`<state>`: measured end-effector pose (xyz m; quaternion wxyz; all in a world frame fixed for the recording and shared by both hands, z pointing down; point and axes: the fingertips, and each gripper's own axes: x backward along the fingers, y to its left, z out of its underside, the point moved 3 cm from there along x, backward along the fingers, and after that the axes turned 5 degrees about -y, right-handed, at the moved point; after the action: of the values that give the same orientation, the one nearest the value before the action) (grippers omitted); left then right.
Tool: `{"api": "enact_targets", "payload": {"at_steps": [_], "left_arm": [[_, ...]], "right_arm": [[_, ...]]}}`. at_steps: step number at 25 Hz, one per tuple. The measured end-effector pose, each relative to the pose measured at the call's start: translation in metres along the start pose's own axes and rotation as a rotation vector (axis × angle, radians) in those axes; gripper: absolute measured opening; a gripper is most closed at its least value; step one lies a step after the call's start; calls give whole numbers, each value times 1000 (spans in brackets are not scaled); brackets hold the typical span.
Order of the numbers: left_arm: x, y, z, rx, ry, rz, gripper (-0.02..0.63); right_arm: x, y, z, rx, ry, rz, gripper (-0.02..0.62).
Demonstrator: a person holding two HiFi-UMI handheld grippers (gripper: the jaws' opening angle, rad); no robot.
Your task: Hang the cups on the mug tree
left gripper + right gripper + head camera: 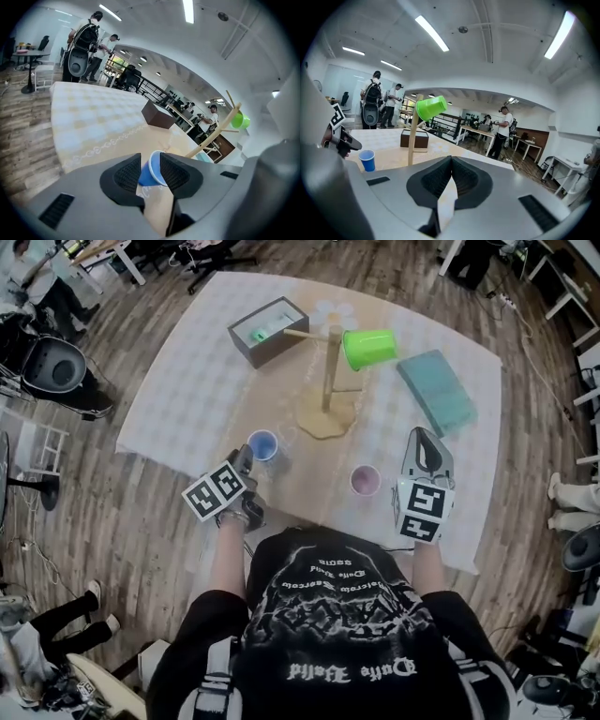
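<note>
A wooden mug tree point(326, 381) stands mid-table with a green cup point(368, 348) hung on its right peg. A blue cup point(262, 444) stands upright in front of the tree, and a pink cup point(365, 480) stands to its right. My left gripper point(246, 459) is at the blue cup's left side. In the left gripper view, the blue cup point(151, 172) shows in the narrow gap of the left gripper point(150, 157), whose pads are apart. My right gripper point(424, 441) is right of the pink cup. In the right gripper view, the right gripper point(450, 176) is shut on nothing.
A dark open box point(269, 331) sits behind the tree on the left, and a teal flat object point(436, 390) lies at the right. The table point(187, 390) has a pale checked cloth. Chairs and people are around the room's edges.
</note>
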<state>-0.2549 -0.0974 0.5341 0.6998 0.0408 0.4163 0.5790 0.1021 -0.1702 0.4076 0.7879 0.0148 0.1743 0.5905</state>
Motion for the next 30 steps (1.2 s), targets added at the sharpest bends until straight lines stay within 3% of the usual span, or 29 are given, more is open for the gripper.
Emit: {"api": "enact_targets", "payload": {"at_steps": [9, 12, 25, 30], "left_arm": [[-26, 3, 19, 173, 100, -28, 144], [-26, 2, 18, 187, 72, -52, 71], [-25, -20, 6, 95, 23, -82, 41], [-22, -40, -13, 19, -15, -80, 40]], "right_arm": [[34, -50, 91, -53, 213, 104, 9], [45, -54, 122, -39, 308, 113, 9], [38, -40, 149, -80, 362, 37, 9], [38, -34, 154, -82, 372, 13, 9]]}}
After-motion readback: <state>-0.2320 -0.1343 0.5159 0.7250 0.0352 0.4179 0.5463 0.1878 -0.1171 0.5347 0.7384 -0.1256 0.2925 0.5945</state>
